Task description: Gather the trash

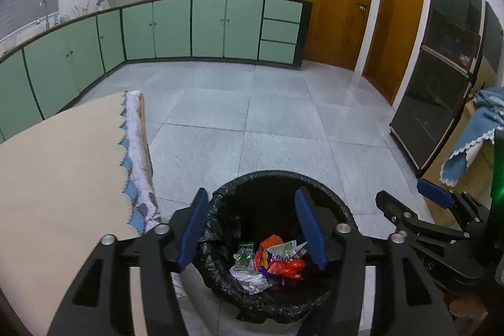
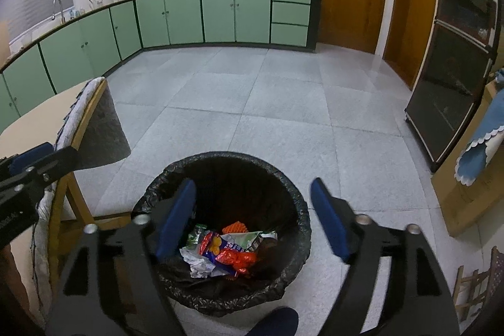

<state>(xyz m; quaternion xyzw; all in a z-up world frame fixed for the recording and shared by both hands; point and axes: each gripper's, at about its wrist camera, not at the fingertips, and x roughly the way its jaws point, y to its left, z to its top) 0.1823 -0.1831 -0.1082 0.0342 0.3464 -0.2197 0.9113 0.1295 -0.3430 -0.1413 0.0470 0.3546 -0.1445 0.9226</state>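
A round bin with a black liner (image 1: 327,191) (image 2: 293,194) stands on the tiled floor right below both grippers. Inside lie crumpled wrappers (image 1: 274,263) (image 2: 226,251): red, orange, green and white pieces. My left gripper (image 1: 252,229) is open and empty above the bin's mouth. My right gripper (image 2: 252,219) is open and empty above the bin too. The right gripper also shows in the left wrist view (image 1: 406,197), to the right. The left gripper shows at the left edge of the right wrist view (image 2: 41,159).
A table with a beige top and patterned cloth (image 1: 56,172) (image 2: 41,118) stands left of the bin. Green kitchen cabinets (image 1: 189,27) line the far wall. A dark glass cabinet (image 1: 441,77) and a wooden unit with blue cloth (image 2: 472,159) stand on the right.
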